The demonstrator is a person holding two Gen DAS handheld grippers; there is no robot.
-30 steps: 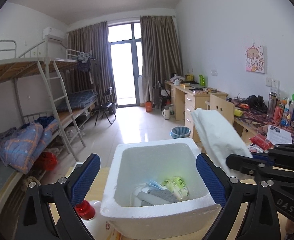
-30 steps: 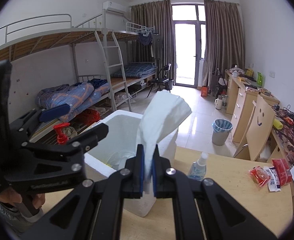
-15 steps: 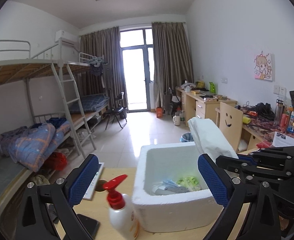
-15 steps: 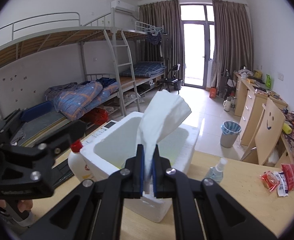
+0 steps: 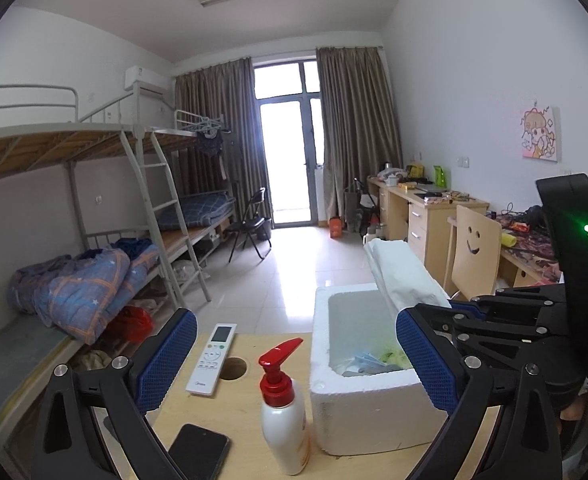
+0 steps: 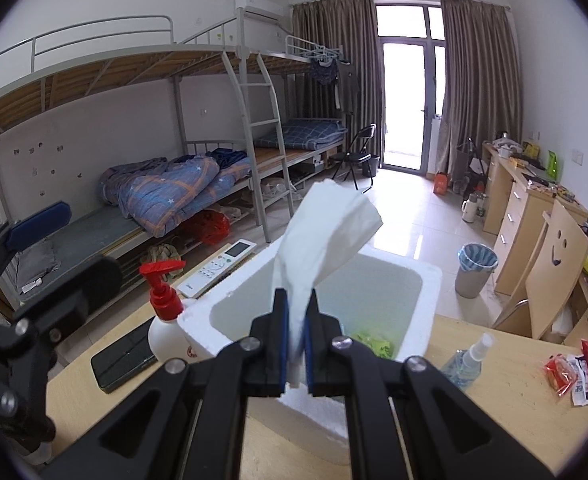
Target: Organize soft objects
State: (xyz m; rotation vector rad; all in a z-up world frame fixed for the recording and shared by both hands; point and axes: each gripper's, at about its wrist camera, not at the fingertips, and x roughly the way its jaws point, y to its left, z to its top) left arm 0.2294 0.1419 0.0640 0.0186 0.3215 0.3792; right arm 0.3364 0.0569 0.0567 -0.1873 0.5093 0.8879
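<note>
Blue pads sit on the fingers of our left gripper [image 5: 296, 364], and they stand wide apart with nothing between them. Just past the left finger [image 5: 165, 358] lies a white remote [image 5: 212, 358] on the wooden table [image 5: 229, 412]. Close under that finger is a dark phone [image 5: 198, 456], flat on the table. Between the two fingers, a bit to the right of the middle, stands a white pump bottle [image 5: 283, 412] with a red top. It is upright and touches neither finger. Just right of the bottle is the white foam box [image 5: 358, 408]. The right finger of our left gripper reaches in front of the box. We can see a few small things inside the box, some green and some blue.

Now our right gripper [image 6: 297, 344]. To its left we see the phone [image 6: 123, 354] and the pump bottle [image 6: 165, 320], which stands right beside the foam box [image 6: 430, 280]. The right gripper is squeezed tight on a folded white cloth [image 6: 326, 232]. The cloth sticks up out of the pads and leans a little to the right. It hangs above the open box and is not inside it. To the right of the gripper stands a small clear spray bottle [image 6: 468, 360], and farther right lie some red snack packs [image 6: 574, 368] on the table.
</note>
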